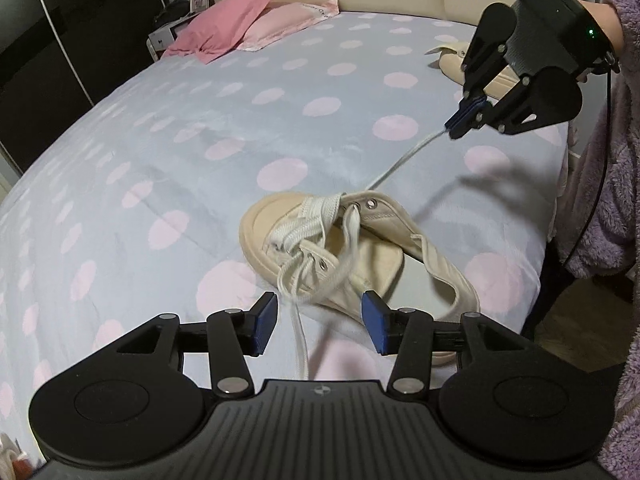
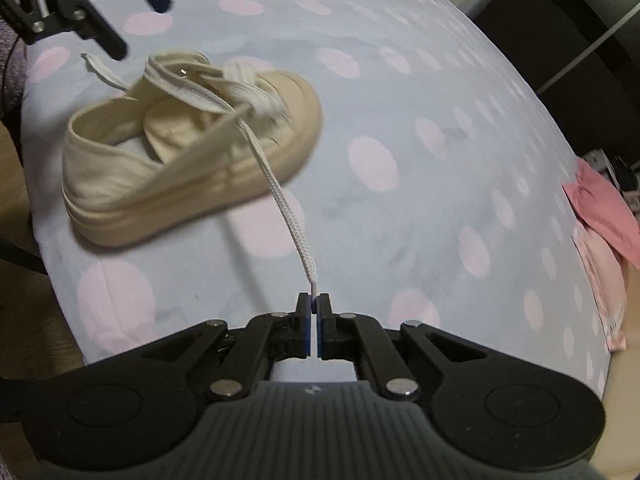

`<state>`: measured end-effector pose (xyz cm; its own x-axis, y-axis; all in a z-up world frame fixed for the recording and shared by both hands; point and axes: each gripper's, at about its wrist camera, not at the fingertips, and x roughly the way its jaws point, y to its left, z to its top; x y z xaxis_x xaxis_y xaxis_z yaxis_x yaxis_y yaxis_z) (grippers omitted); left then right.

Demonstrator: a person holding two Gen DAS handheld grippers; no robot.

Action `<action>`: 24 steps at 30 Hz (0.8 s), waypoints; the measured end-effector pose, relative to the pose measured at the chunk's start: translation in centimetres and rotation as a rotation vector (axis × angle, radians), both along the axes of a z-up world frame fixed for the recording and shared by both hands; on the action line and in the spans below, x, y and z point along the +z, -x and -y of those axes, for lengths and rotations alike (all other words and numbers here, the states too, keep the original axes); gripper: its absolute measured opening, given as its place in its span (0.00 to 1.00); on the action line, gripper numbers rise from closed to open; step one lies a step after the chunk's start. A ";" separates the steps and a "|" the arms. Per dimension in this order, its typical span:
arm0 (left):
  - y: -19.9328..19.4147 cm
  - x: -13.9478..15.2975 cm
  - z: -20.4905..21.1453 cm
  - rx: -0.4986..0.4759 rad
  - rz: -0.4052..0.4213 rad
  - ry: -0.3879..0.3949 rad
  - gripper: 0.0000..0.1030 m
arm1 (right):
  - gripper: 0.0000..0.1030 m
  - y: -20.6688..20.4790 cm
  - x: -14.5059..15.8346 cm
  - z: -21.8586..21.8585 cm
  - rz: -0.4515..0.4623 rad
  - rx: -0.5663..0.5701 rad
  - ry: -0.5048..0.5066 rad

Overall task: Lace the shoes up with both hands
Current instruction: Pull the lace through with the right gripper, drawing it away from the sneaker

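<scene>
A cream canvas shoe lies on the bed, partly laced with a white lace. It also shows in the right wrist view. My right gripper is shut on the tip of one lace end and holds it taut, away from the shoe; it shows in the left wrist view up right. My left gripper is open just short of the shoe, and the other loose lace end hangs between its pads. It shows in the right wrist view beyond the shoe.
The bed has a grey cover with pink dots. Pink pillows lie at its head. A second cream shoe lies behind the right gripper. The bed edge and floor are to the right, beside a person's purple sleeve.
</scene>
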<state>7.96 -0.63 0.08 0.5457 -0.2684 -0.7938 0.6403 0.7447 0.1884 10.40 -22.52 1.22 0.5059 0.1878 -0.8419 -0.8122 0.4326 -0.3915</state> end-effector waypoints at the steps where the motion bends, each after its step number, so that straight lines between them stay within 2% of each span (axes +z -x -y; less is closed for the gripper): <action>1: 0.1 0.0 -0.2 0.002 -0.004 0.008 0.43 | 0.03 0.1 0.2 0.5 0.002 -0.011 0.001; 10: -0.6 0.1 0.1 0.012 -0.042 0.092 0.43 | 0.03 -0.6 0.2 1.0 0.011 -0.091 -0.018; 12: -1.2 -0.2 0.5 0.022 -0.058 0.098 0.41 | 0.03 -0.6 0.2 1.3 0.010 -0.103 -0.021; 14: -1.9 -0.6 0.8 0.042 -0.067 0.097 0.29 | 0.03 -0.5 0.3 1.8 0.008 -0.117 -0.022; 19: -3.0 -1.0 0.5 0.095 -0.077 0.098 0.23 | 0.03 -0.3 -0.2 3.2 0.000 -0.157 -0.007; 24: -3.1 -0.8 -0.1 0.115 -0.087 0.107 0.22 | 0.03 -0.1 -0.5 5.0 -0.005 -0.216 -0.019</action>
<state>11.03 -0.50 -0.77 0.5082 -0.2940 -0.8095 0.5604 0.8266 0.0516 10.50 -27.52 0.69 0.5321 0.0912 -0.8417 -0.7017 0.6039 -0.3782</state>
